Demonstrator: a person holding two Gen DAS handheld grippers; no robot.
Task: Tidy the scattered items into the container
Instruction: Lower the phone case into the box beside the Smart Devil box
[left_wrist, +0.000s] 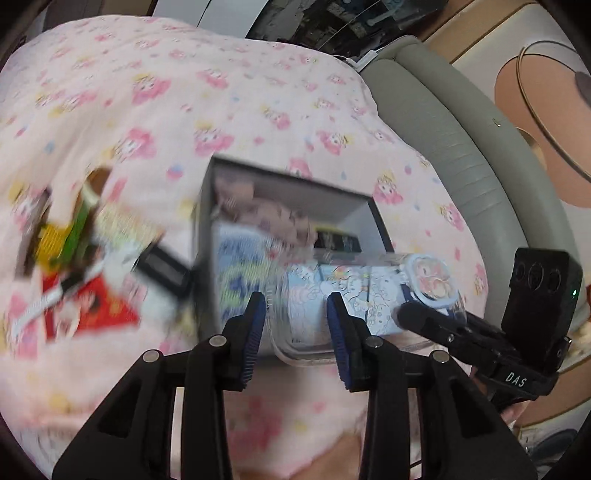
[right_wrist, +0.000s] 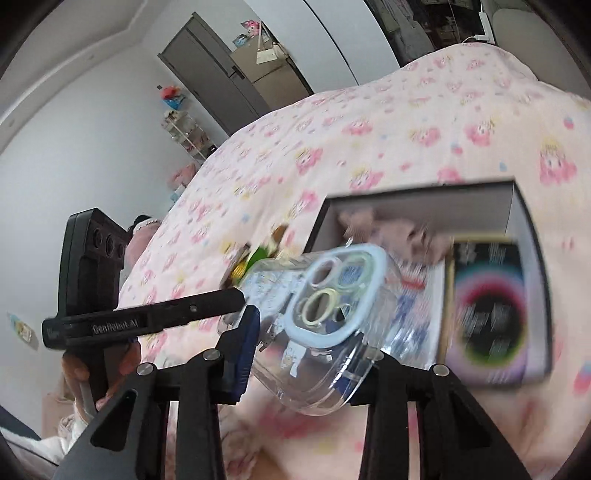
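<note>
- Item in hand: clear plastic phone case with pale-blue camera surround and cartoon print (right_wrist: 325, 325), hanging in the air above the near edge of the open grey cardboard box (right_wrist: 517, 199), which sits on the pink cartoon-print bedspread (right_wrist: 369, 122).
- Handling, as a judgement: light, thin shell, flexes a bit under squeeze, smooth and slippery. Not fragile, but a hard pinch could bow it and let it pop out.
- Best hold: across the two long side rails near the camera end, where the thick blue surround stiffens it. Avoid the flat back panel.
- Right hand-held gripper (right_wrist: 306, 350): clenched on the case at the camera end. Its left finger shows pressed to one edge; the other finger is mostly hidden behind the clear plastic.
- Left hand-held gripper (left_wrist: 295, 317): blue pads set partly apart, with the other end of the case showing between them. Heavy blur; cannot tell whether the pads actually touch the case, so grip state unclear.
- Box already holds a dark card with neon rings (right_wrist: 487, 314), a blue-printed packet and some pinkish fabric.
- More loose items, red packet and green-yellow pieces (left_wrist: 74, 273), lie on the bedspread beside the box; too blurred to identify.
</note>
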